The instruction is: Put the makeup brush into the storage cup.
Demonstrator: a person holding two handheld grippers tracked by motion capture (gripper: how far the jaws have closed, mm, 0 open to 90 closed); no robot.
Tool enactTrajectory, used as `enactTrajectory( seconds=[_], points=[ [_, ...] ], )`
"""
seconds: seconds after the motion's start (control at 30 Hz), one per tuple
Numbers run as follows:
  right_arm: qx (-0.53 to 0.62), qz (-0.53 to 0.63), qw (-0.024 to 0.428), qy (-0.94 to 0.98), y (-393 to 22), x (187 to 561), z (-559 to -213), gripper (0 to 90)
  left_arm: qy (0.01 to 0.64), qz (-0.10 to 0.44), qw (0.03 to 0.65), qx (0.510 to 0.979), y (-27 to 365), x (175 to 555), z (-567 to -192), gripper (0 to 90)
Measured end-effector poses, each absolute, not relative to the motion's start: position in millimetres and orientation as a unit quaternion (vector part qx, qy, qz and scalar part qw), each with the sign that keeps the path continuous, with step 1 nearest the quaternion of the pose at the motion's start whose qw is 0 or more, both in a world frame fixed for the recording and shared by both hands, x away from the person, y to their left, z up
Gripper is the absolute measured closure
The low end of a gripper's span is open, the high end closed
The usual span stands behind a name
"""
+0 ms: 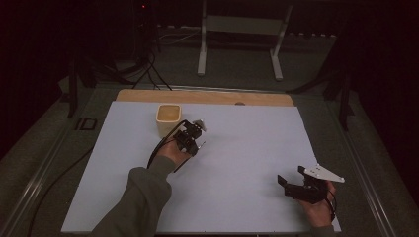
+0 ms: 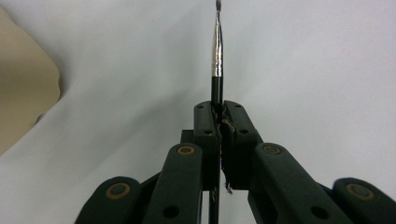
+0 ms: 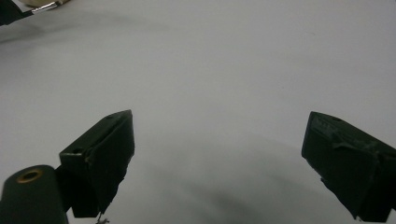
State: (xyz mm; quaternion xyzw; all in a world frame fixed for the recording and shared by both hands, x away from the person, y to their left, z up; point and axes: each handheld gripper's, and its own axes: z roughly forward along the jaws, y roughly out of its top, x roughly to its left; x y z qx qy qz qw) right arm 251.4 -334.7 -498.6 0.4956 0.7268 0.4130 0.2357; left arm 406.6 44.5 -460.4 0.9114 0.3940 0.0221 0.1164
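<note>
Left gripper (image 2: pixel 219 109) clenched on thin brush (image 2: pixel 217 56) beside beige cup (image 1: pixel 168 118) near table's (image 1: pixel 247 148) far edge, right gripper (image 3: pixel 217 154) released near front-right corner.

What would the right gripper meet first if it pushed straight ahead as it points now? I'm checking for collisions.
Likely just the white sheet. The right gripper, open, points across bare sheet; the left gripper and its brush sit far off to one side, though depth is unclear.
</note>
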Motion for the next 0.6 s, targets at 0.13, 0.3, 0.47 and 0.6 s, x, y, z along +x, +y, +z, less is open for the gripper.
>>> enactTrajectory(
  seconds=[0.13, 0.3, 0.47, 0.6],
  points=[
    [0.495, 0.413, 0.236, 0.727, -334.7, 251.4, -498.5, 9.3, 0.393, 0.024, 0.12, 0.911, 44.9, 406.2, -458.6, 86.6],
    [0.496, 0.413, 0.236, 0.727, -334.8, 251.3, -498.5, 9.3, 0.394, 0.024, 0.126, 0.91, 45.2, 405.7, -456.5, 86.6],
    [0.496, 0.413, 0.236, 0.727, -334.9, 251.1, -498.3, 9.3, 0.395, 0.027, 0.132, 0.909, 45.0, 405.1, -454.4, 86.6],
    [0.495, 0.413, 0.236, 0.727, -335.0, 251.1, -498.3, 9.3, 0.395, 0.028, 0.136, 0.908, 44.8, 404.7, -453.2, 86.6]
  ],
)
